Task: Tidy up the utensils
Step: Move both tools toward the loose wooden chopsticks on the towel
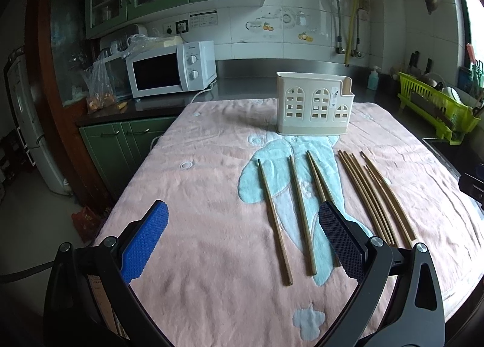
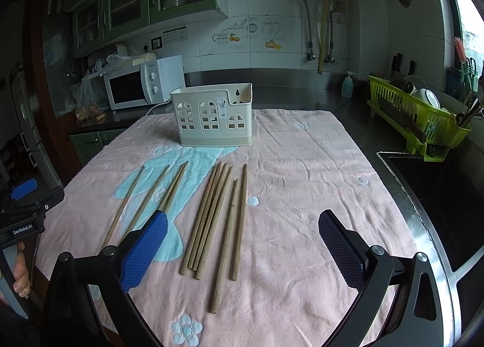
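Observation:
Several wooden chopsticks (image 1: 298, 210) lie on a pink towel (image 1: 211, 183), loose ones at the left and a bundle (image 1: 373, 195) at the right. A cream utensil holder (image 1: 314, 103) stands upright behind them. My left gripper (image 1: 242, 241) is open and empty above the towel, just short of the loose chopsticks. In the right wrist view the bundle (image 2: 211, 216) and the holder (image 2: 213, 114) show too. My right gripper (image 2: 243, 244) is open and empty over the near ends of the bundle. The left gripper (image 2: 22, 195) shows at the left edge.
A white microwave (image 1: 169, 70) stands at the back left on a dark counter. A green dish rack (image 2: 417, 118) with dishes sits at the right beside a sink (image 2: 438, 195). A soap bottle (image 2: 347, 85) stands by the wall.

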`<state>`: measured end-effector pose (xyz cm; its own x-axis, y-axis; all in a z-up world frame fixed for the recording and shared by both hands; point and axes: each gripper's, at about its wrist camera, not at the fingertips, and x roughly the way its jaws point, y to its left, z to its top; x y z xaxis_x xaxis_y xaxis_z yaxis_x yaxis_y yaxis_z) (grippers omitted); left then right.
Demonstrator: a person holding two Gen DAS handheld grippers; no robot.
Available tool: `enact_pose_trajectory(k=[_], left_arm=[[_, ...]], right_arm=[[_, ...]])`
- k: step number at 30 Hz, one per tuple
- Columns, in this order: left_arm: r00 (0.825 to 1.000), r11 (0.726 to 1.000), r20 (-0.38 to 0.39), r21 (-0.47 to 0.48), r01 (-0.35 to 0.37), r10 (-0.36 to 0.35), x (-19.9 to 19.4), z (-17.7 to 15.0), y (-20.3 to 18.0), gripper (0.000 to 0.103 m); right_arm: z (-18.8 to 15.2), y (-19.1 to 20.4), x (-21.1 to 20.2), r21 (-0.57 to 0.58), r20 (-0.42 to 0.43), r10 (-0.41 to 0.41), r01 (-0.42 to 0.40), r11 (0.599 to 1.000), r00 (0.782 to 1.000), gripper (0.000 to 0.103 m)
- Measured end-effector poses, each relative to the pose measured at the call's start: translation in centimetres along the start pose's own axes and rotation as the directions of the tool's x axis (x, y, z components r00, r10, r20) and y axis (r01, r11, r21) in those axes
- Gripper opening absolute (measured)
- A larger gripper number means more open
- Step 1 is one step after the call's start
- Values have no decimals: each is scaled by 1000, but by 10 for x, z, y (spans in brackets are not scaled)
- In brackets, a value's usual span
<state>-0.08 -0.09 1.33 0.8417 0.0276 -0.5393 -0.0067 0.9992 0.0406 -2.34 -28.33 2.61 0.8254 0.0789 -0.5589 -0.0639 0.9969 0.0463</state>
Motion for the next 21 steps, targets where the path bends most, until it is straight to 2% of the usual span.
enact_pose_trajectory(k=[8, 21], left_arm=[[1000, 1000, -4, -2, 10, -10, 3, 2, 0, 98], [1000, 1000, -9, 8, -17, 17, 8, 3, 1, 98]], right_arm=[[1, 0, 0, -2, 6, 0, 0, 1000, 1000, 97], [2, 1, 6, -11, 5, 11, -11, 1000, 1000, 97]])
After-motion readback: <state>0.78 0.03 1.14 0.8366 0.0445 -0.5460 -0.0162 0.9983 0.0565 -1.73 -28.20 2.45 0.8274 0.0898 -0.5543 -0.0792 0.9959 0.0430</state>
